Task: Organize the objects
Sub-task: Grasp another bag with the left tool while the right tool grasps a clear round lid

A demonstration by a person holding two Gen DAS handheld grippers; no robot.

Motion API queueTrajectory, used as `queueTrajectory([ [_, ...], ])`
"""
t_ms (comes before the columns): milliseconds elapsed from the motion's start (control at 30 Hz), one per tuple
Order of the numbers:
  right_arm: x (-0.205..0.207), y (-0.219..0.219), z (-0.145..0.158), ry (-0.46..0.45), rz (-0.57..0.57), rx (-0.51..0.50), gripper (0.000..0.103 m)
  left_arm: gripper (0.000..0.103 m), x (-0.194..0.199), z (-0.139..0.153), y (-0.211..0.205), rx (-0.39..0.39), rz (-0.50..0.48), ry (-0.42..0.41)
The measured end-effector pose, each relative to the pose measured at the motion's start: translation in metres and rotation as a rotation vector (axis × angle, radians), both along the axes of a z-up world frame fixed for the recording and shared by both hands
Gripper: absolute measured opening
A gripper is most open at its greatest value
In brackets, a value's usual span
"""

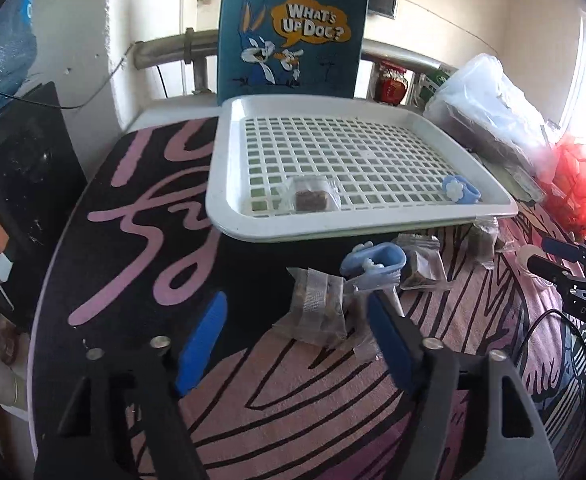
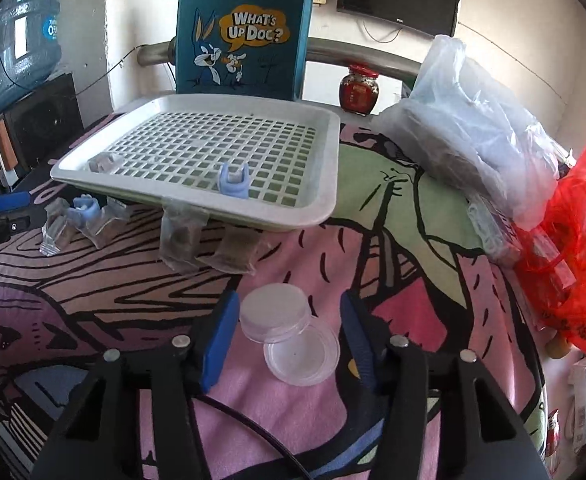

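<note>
A white grid tray (image 1: 229,216) (image 2: 325,208) holds one clear snack packet (image 1: 307,196) (image 2: 103,162) and a blue flower clip (image 1: 459,190) (image 2: 233,182). On the cloth in front lie several clear snack packets (image 1: 317,304) (image 2: 181,240) and a second blue clip (image 1: 375,262) (image 2: 85,208). My left gripper (image 1: 297,320) is open, its fingers either side of a packet. My right gripper (image 2: 289,324) is open around a small clear round container (image 2: 275,310), whose lid (image 2: 301,354) lies beside it.
A blue cartoon tote bag (image 1: 293,28) (image 2: 245,32) stands behind the tray. A red jar (image 2: 359,88), a white plastic bag (image 2: 465,128) and a red plastic bag (image 2: 577,248) sit at the right. A water jug (image 2: 17,40) and speaker (image 2: 41,120) are at the left.
</note>
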State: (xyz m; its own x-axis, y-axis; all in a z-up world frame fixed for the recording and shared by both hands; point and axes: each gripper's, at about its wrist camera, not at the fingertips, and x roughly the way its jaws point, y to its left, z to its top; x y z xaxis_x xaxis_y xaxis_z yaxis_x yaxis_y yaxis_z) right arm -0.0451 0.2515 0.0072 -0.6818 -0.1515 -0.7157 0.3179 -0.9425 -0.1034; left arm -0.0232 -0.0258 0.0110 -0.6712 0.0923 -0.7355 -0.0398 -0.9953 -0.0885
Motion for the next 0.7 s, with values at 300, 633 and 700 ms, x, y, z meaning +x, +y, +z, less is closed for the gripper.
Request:
queueTrajectory([
  [300, -0.001, -0.014, -0.008, -0.014, 0.035, 0.087, 0.01, 0.027, 0.002, -0.002, 0.003, 0.039, -0.041, -0.004],
  [633, 0.013, 0.013, 0.016, -0.023, 0.133, -0.31, 0.01, 0.027, 0.031, 0.025, 0.002, 0.072, -0.042, 0.149],
  [700, 0.012, 0.019, 0.018, -0.063, 0.175, -0.455, 0.01, 0.027, 0.033, 0.027, 0.005, 0.074, -0.051, 0.159],
])
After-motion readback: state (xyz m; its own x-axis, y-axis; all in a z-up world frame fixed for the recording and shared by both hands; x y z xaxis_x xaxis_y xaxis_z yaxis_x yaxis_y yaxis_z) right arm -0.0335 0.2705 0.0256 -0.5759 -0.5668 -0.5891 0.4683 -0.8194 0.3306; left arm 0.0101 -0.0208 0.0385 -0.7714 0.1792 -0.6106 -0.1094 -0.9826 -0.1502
